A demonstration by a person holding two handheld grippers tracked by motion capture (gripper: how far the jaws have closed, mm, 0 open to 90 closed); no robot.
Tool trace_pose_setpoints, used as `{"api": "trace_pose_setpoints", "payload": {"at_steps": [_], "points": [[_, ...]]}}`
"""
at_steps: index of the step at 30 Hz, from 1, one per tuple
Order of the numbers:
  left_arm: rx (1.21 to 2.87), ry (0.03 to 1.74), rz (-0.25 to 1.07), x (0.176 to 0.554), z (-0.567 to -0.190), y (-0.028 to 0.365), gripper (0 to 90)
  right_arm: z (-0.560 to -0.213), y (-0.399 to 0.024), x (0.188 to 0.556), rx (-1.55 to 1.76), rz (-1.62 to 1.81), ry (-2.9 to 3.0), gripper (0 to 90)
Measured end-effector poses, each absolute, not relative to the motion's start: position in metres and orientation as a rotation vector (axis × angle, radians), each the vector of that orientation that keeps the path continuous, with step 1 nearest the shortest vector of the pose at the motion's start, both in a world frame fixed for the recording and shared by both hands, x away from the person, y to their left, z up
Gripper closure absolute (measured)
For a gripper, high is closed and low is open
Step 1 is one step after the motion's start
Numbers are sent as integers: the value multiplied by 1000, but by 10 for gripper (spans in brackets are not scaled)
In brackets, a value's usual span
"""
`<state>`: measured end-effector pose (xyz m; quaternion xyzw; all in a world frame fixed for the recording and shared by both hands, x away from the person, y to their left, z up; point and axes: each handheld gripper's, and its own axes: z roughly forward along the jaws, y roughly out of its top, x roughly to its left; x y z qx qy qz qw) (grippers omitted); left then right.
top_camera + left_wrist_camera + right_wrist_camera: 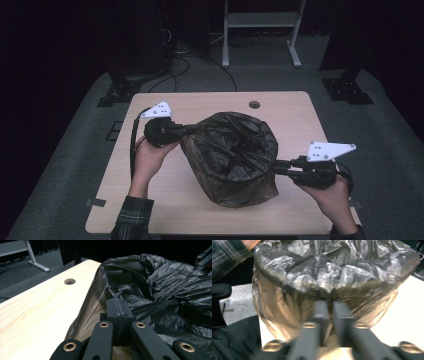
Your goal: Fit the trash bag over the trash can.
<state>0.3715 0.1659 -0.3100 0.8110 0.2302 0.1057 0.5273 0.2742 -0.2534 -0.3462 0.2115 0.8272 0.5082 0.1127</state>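
A black plastic bag [235, 145] drapes over a round bin-shaped form in the middle of the wooden table [295, 105]; its top sags inward in crumpled folds. My left gripper [192, 129] lies level at the bag's left rim. In the left gripper view its jaws are pressed together [117, 302] with the bag's edge [162, 285] at their tips. My right gripper [276, 166] reaches the bag's right side. In the blurred right gripper view its jaws stand nearly together [330, 302], and the film [332, 270] puckers at their tips. A brownish surface shows through the thin film below the rim.
A cable hole [254, 105] sits in the table near its far edge, also seen in the left gripper view [69, 281]. Beyond the table stand a white frame [260, 20] and black stand bases [117, 92] on the grey floor. A person's plaid sleeve [131, 220] comes in at the bottom left.
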Motion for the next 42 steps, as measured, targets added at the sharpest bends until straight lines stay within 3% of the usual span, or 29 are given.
{"api": "trace_pose_setpoints", "payload": {"at_steps": [1, 16, 29, 36, 42], "points": [[1938, 549, 257, 371, -309, 167, 899, -346, -253, 273, 601, 1475, 2416, 898], [1952, 677, 273, 385, -337, 190, 900, -369, -263, 275, 678, 1346, 2456, 900], [2037, 741, 207, 394, -380, 182, 899, -409, -259, 285, 750, 1215, 2568, 900], [2008, 721, 192, 391, -383, 183, 898, -417, -259, 283, 754, 1199, 2597, 900], [1915, 682, 210, 380, -364, 195, 722, -394, -269, 276, 747, 1298, 2498, 717]]}}
